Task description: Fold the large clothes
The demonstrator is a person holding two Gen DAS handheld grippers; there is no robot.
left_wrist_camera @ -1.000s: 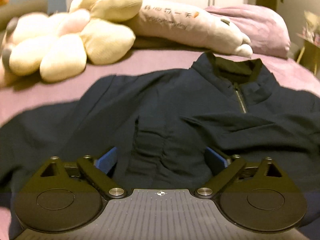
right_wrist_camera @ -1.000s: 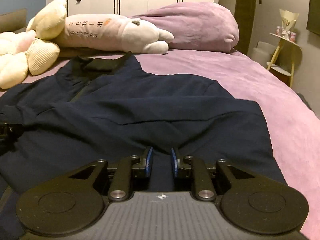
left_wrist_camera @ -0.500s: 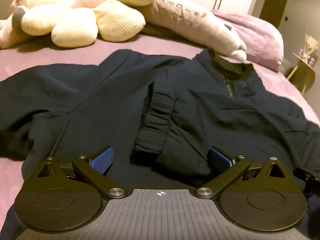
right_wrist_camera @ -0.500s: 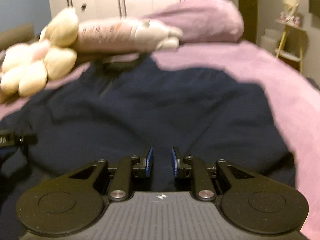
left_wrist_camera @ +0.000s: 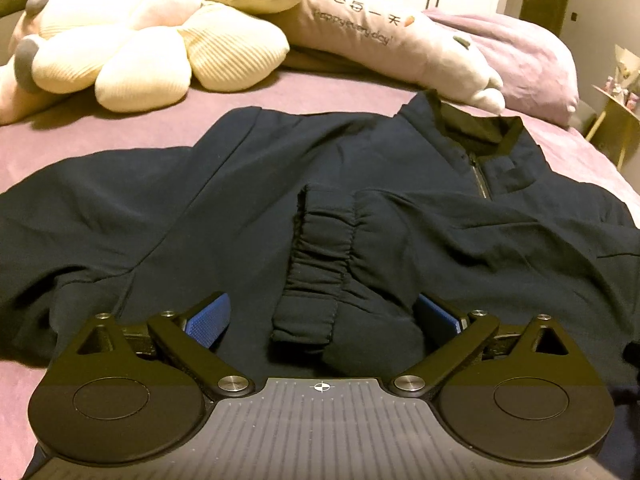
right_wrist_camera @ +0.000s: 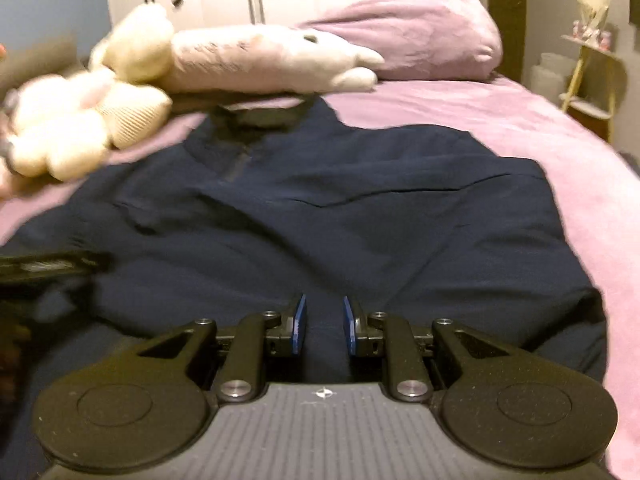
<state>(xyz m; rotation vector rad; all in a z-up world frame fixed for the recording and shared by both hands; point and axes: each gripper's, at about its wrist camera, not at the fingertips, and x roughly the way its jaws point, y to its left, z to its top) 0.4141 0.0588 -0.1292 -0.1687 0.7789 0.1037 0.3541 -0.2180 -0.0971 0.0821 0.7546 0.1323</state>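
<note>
with your left gripper (left_wrist_camera: 322, 316) wide apart around the folded sleeve cuff (left_wrist_camera: 316, 264), drop lower before pinching; your right gripper (right_wrist_camera: 323, 320) looks narrowly apart, empty above the navy jacket (right_wrist_camera: 360, 208).

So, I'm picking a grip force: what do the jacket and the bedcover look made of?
Jacket: looks like a smooth matte woven synthetic, dark navy, with crisp creases and an elastic gathered cuff. Bedcover: apparently soft plush fleece, with a fuzzy mauve nap.

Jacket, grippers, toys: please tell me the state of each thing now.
Navy jacket: spread on the bed, one sleeve folded across its front.
Jacket zipper: closed.
Left gripper: open, over the sleeve cuff.
Right gripper: narrowly open, empty.
Plush toys: lying beyond the collar.
</note>
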